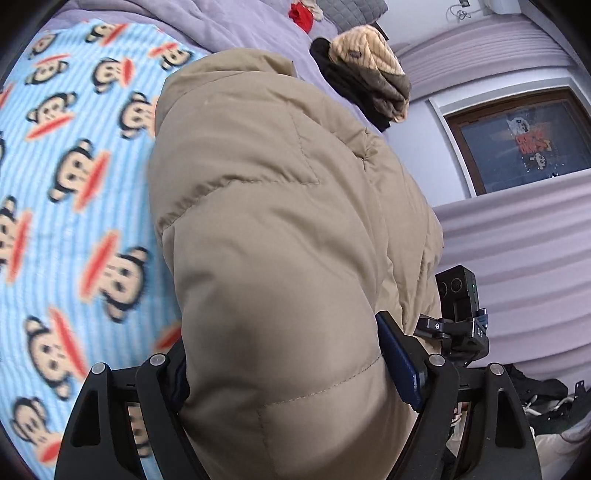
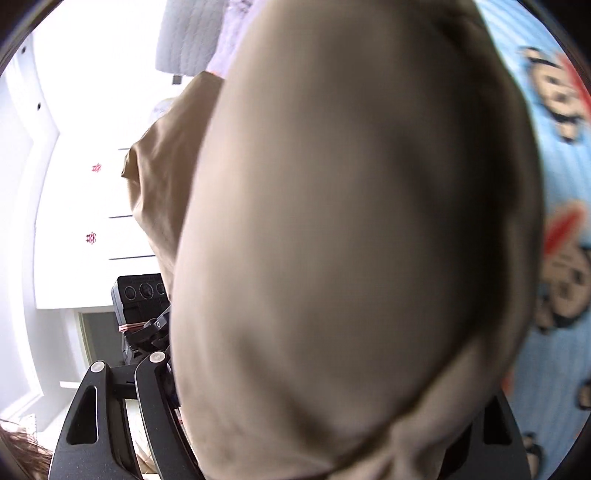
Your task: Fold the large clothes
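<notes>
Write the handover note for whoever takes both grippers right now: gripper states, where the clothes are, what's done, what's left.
Left gripper: fingers clamped on a thick bunch of the tan puffer jacket; the jacket fills the view.
Right gripper: also gripping the same jacket; blurred, its far finger hidden by fabric.
Jacket hangs between both grippers over the monkey-print blanket on the bed.
A pile of other clothes sits farther back on the lilac sheet.
Done: jacket gripped at two points. No finished fold visible.
Left: lay it flat on the blanket, fold it, then probably handle the pile.
</notes>
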### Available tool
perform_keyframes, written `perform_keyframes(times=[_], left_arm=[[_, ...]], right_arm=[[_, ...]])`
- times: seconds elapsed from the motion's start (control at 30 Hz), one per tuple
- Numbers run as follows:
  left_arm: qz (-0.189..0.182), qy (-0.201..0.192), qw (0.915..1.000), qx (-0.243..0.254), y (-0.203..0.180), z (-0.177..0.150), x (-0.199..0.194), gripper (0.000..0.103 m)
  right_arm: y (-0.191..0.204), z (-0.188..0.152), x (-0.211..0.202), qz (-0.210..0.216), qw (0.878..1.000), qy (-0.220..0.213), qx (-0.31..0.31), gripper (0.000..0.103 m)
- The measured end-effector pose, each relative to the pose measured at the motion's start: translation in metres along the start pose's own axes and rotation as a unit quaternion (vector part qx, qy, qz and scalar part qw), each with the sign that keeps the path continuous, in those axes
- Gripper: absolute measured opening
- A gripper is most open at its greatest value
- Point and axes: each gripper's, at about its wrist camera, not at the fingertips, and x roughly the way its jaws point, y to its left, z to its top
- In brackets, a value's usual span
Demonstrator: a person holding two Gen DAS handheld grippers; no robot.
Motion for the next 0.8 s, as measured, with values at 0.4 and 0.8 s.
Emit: perform_keyframes(times=[0.4,0.8], left_arm=[[0.096,-0.039,0.993,-0.057,0.171,0.032,-0.117,0.084],[0.145,-0.092,0.9849,-0.022,0.208,0.032,-0.17,0.084]], right_arm=[[0.085,0.025,0.204,-0.013,0.998,0.047,-0.026,0.082],[0.112,-0.008,0.12,-0.118,0.987,-0.103,-0.029,0.078]])
